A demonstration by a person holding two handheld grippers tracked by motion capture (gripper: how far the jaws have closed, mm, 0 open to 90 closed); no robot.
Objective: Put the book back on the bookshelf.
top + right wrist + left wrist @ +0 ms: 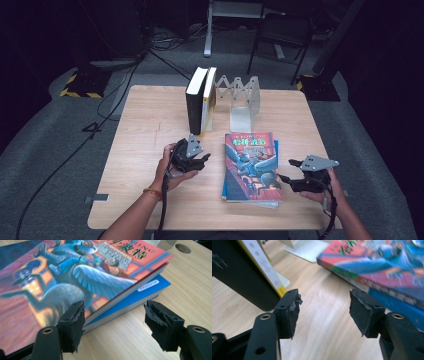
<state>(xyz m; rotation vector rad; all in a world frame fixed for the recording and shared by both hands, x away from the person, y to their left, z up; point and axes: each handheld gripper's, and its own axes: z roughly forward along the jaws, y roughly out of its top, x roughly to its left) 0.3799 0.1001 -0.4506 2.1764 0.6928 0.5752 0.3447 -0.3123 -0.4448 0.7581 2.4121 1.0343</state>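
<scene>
A colourful illustrated book [252,165] lies flat on a blue book [228,193] at the table's front middle. Two books stand upright at the back: a black one [196,100] and a yellow-edged one [209,97], beside a metal folding bookend rack [245,97]. My left gripper [204,160] is open just left of the flat stack, its jaws pointing toward it with nothing between them. In the left gripper view [324,311] bare wood shows in the gap. My right gripper [289,170] is open at the stack's right edge; in its view [115,322] the blue book [140,293] lies just ahead.
The wooden table [150,120] has bare room on its left half and along the front. The rack's flat base [307,248] sits behind the stack. Cables, a chair and dark floor surround the table.
</scene>
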